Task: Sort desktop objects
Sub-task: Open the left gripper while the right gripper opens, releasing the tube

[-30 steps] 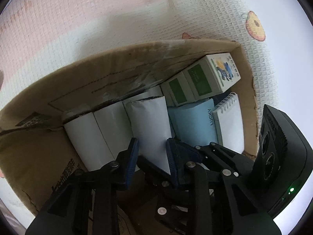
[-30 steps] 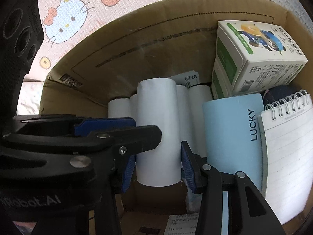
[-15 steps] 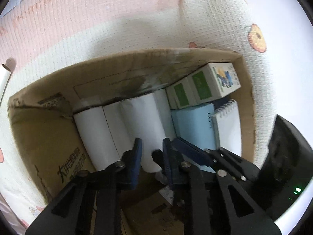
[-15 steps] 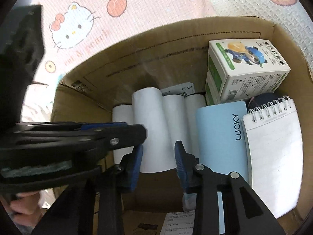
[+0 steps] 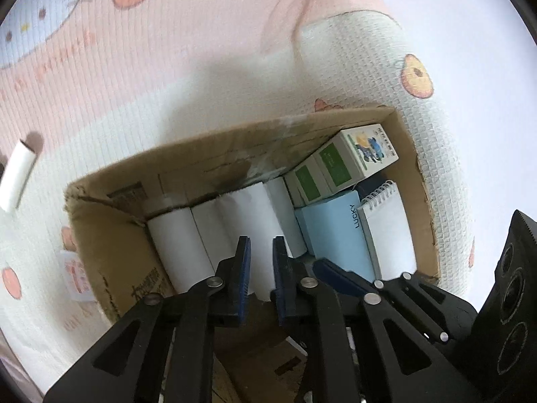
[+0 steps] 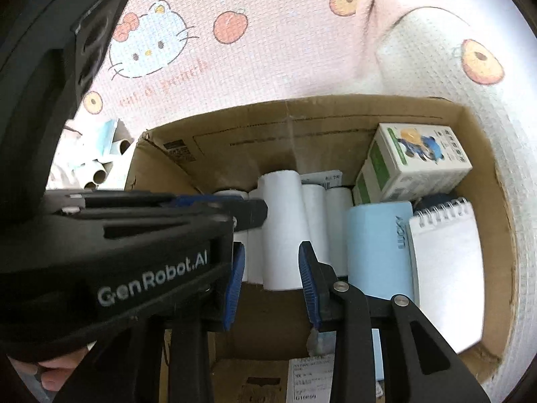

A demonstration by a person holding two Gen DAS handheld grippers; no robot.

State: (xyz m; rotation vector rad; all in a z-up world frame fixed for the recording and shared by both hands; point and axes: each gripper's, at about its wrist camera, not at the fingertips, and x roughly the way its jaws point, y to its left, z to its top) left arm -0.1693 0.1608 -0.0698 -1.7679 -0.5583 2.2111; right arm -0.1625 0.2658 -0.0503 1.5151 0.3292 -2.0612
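Both claws above the cardboard box (image 5: 110,255), narrowly parted, holding nothing. Left claw (image 5: 260,268) and right claw (image 6: 272,275) both point down at the white paper rolls (image 6: 282,228), long axes running away from the claws. Loose roll (image 5: 16,174) on the mat lies far left; left claw nearer.

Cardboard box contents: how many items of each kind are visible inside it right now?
White paper rolls: 4
Green-and-white cartons: 2
Light blue notebook: 1
Spiral notepad: 1
Total: 8 in the cardboard box; a dark item behind the notepad is too hidden to count.
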